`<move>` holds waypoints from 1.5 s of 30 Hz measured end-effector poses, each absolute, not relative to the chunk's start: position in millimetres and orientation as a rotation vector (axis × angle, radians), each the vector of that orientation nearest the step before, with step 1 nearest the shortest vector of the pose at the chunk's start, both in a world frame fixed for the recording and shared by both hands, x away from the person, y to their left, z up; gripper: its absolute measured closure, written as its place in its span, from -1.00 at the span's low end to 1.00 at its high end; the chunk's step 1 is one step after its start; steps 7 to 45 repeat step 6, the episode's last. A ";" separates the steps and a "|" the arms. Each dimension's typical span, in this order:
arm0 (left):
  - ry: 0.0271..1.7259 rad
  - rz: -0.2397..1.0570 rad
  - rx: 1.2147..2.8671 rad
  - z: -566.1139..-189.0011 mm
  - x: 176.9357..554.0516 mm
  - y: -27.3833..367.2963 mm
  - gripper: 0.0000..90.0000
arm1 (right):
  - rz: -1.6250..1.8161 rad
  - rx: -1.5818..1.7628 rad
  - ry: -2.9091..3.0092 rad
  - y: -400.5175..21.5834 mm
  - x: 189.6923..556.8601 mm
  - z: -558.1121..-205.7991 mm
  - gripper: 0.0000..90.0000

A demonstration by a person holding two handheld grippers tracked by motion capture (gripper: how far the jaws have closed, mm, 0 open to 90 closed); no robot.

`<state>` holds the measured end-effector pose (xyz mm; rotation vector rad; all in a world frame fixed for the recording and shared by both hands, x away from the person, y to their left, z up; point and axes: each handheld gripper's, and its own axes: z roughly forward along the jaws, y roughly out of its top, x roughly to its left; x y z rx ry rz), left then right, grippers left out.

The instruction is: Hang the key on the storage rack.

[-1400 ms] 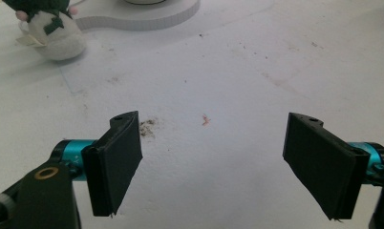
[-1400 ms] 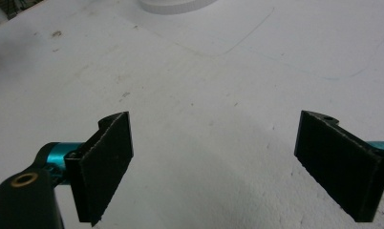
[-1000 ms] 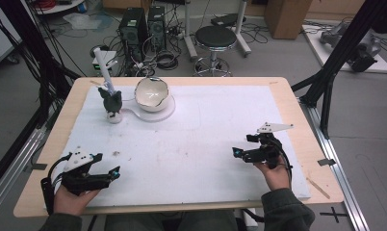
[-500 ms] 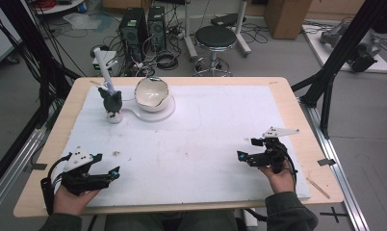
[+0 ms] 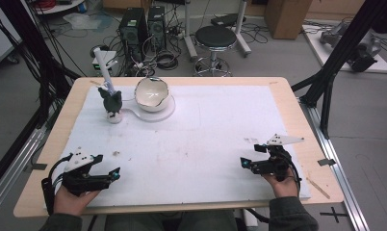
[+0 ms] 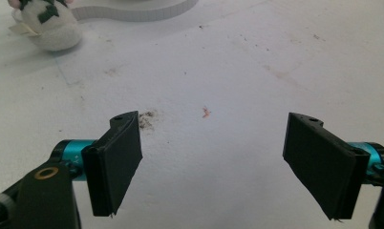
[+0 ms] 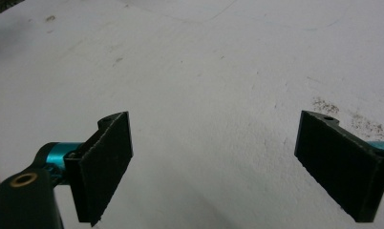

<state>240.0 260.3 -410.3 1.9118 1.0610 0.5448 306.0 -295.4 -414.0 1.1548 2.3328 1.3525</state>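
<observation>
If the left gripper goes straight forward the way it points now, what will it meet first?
Probably nothing soon: bare white mat lies ahead of the open left gripper. The small stuffed figure sits left of that line, the white base farther on; depth is unclear.

White mat (image 5: 206,139), white bowl (image 5: 152,94), black-and-teal left gripper (image 6: 218,167).

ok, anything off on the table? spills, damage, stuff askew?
Mostly tidy. The white mat has small dirt smudges and an orange fleck near the left tongs. The bowl sits tilted on its base, opening facing sideways. Both tongs, left and right, are open and empty.
</observation>
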 end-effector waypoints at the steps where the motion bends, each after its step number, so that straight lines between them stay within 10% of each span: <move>1: 1.061 0.545 1.912 -410.4 240.0 260.3 -0.53 | 1.345 1.147 2.336 -295.3 305.1 -414.5 -0.74; 45: 1.054 0.547 1.910 -410.8 239.7 259.8 -0.53 | 1.342 1.150 2.333 -295.0 301.9 -415.2 -0.74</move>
